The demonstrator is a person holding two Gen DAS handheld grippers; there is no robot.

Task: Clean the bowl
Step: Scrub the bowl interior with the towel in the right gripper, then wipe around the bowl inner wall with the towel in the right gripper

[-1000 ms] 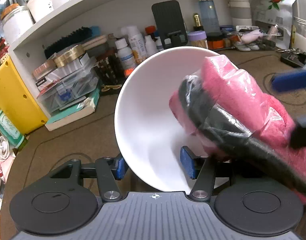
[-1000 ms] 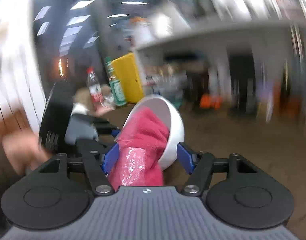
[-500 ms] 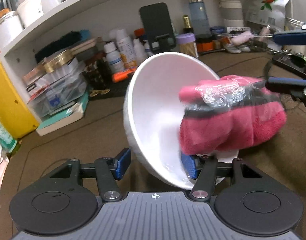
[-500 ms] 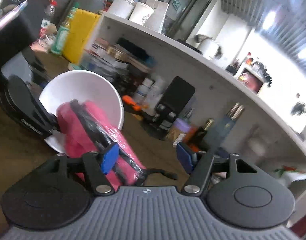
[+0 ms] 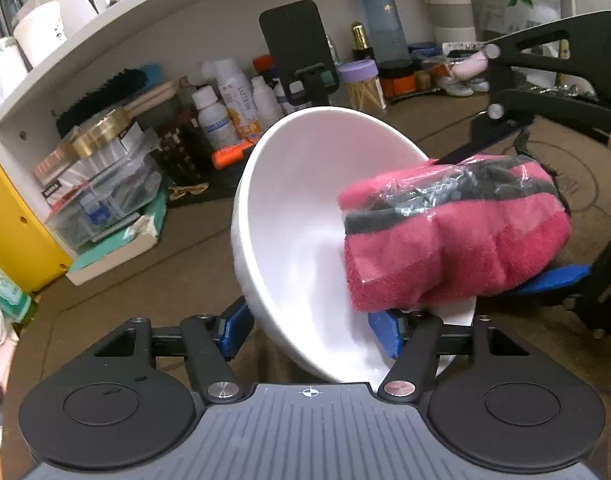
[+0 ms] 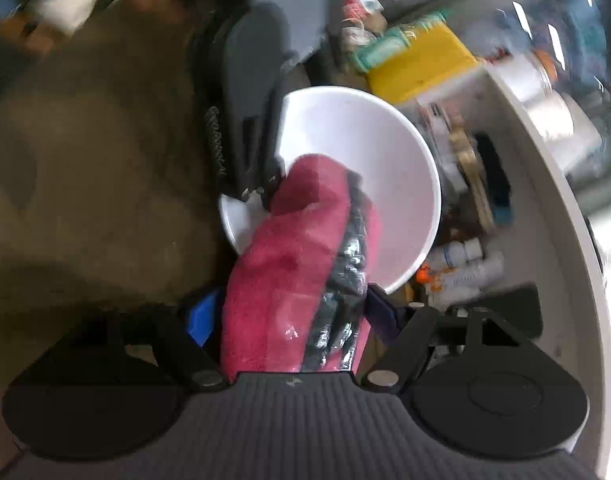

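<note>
The left gripper (image 5: pixel 309 330), its jaws just widened, holds the tilted white bowl (image 5: pixel 305 200) at the lower centre. The right gripper (image 6: pixel 289 316) clamps the pink cloth (image 6: pixel 293 264) inside it.

Black gripper (image 5: pixel 309 330), blue pads (image 5: pixel 381 334)

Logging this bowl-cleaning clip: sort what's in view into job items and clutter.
Job: white bowl, pink cloth, left gripper, right gripper.

Clutter: yellow box, white bottles, black phone stand, purple-lidded jar.
</note>
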